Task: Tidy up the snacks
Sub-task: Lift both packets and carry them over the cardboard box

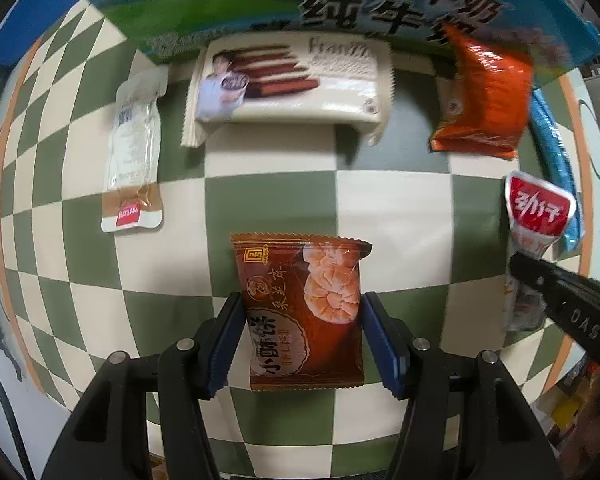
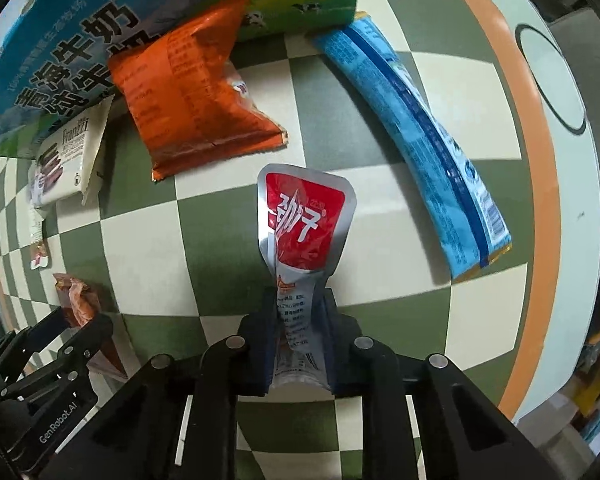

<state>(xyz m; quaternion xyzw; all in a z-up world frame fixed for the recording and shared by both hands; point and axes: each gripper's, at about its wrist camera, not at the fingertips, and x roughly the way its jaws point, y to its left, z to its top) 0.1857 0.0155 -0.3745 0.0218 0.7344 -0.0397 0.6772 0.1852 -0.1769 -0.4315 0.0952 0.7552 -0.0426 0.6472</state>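
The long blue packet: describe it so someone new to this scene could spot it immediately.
Start at the big milk carton along the far side of the checkered table. From the carton's right-hand corner, the long blue packet runs diagonally toward the table's orange-ringed edge. It is the only long, narrow, light-blue wrapper; the neighbouring orange bag is short and crumpled.

Red-and-silver pouch [image 2: 300,232] apparently between right gripper [image 2: 298,340] pads

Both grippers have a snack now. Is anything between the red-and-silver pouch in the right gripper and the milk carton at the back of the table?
Yes. The orange bag lies on the checkered table between the red-and-silver pouch in the right gripper and the milk carton, leaning on the carton. The long blue pack lies off to the right.
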